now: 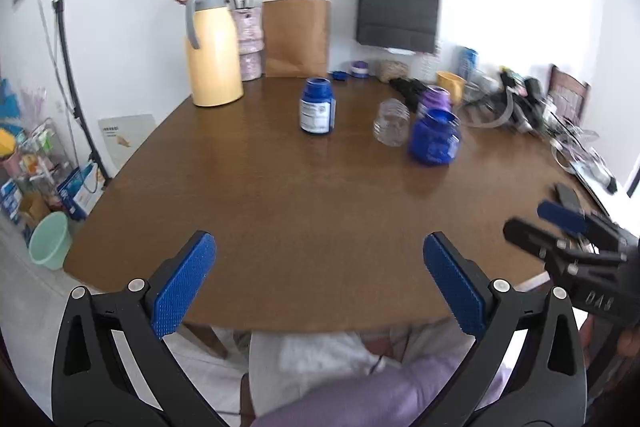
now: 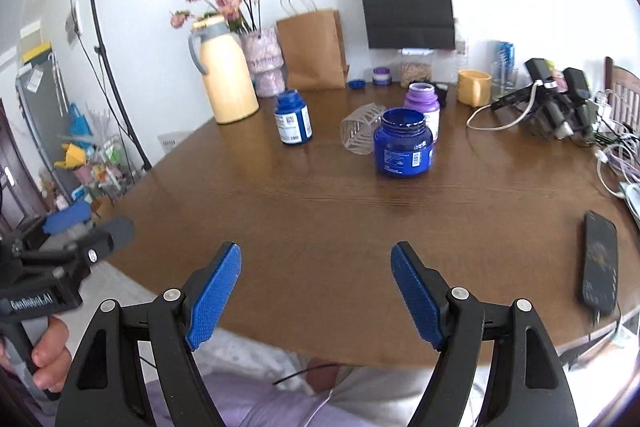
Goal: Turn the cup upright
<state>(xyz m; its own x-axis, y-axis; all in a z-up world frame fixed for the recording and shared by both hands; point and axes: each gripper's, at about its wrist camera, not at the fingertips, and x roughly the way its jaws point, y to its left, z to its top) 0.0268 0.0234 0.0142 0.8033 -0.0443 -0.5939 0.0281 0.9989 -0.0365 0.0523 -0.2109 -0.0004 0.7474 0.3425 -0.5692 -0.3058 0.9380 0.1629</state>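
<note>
On the brown wooden tabletop, the clear ribbed glass cup lay tipped on its side, its mouth turned toward the far right in the right wrist view. It rested just beside the wide open-topped blue jar, on that jar's left, with the purple plastic bottle close behind the jar. In the left wrist view the same cup appeared blurred, so its pose was hard to read there, though it again sat just left of the blue jar. A smaller blue bottle with a white label stood upright to the left, apart from the cup. Farther back, near the wall, stood a tall cream-yellow thermos jug with a grey handle, a pink vase of faded flowers and a brown paper bag. A black smartphone lay flat near the right edge.

Both tools hovered over the near edge of the tabletop, well apart from the cup. The left gripper had its blue-padded fingers spread wide with nothing between them. The right gripper likewise had its fingers splayed wide and held nothing.
</note>
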